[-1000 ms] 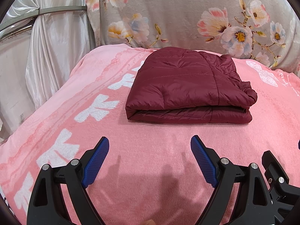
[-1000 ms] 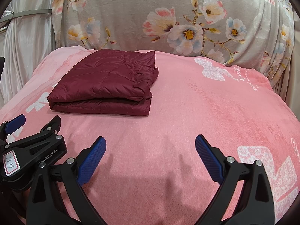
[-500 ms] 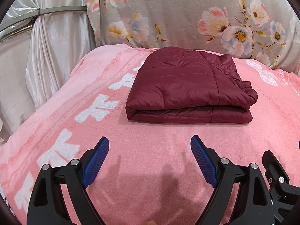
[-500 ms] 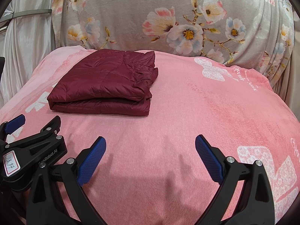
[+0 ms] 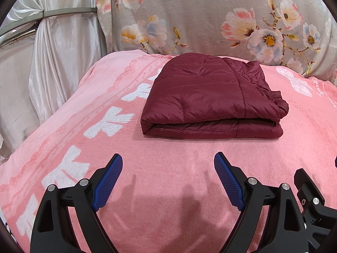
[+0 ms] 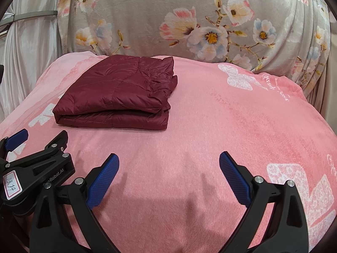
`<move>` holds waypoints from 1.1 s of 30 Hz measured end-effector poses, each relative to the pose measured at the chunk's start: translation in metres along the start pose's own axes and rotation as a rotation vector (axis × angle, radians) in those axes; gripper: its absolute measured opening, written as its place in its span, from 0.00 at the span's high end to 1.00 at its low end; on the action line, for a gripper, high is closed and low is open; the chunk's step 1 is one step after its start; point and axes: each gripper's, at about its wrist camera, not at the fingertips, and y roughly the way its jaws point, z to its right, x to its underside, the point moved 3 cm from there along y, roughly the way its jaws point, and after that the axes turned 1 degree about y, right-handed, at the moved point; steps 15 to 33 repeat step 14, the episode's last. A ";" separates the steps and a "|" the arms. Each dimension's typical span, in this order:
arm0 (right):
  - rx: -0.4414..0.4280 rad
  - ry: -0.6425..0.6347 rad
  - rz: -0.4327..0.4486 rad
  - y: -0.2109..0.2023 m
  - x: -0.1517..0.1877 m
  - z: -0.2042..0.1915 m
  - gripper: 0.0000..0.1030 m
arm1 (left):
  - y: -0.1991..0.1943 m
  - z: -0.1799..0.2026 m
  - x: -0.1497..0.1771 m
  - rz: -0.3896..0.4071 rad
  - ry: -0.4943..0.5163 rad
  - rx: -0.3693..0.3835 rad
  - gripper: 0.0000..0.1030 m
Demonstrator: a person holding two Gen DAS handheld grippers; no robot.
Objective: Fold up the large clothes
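Observation:
A dark red quilted jacket (image 5: 210, 99) lies folded into a flat rectangle on the pink blanket (image 5: 168, 168); it also shows in the right wrist view (image 6: 120, 94), at the left. My left gripper (image 5: 168, 181) is open and empty, above the blanket, short of the jacket's near edge. My right gripper (image 6: 169, 179) is open and empty, above the blanket to the right of the jacket. The left gripper (image 6: 31, 164) shows at the lower left of the right wrist view.
A grey floral cover (image 5: 210, 16) rises behind the blanket. Pale satin curtains (image 5: 52, 63) and a metal rail (image 5: 63, 13) stand at the left. The blanket (image 6: 252, 116) drops away at its left and right edges.

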 end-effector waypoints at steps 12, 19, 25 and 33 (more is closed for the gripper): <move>0.001 0.002 0.000 -0.001 0.000 0.000 0.09 | 0.001 -0.007 -0.002 0.000 0.008 -0.011 0.19; 0.002 0.001 0.000 -0.001 0.000 0.000 0.09 | 0.002 -0.007 -0.003 -0.002 0.010 -0.006 0.20; 0.002 0.001 0.000 -0.001 0.000 0.000 0.09 | 0.002 -0.007 -0.003 -0.002 0.010 -0.006 0.20; 0.002 0.001 0.000 -0.001 0.000 0.000 0.09 | 0.002 -0.007 -0.003 -0.002 0.010 -0.006 0.20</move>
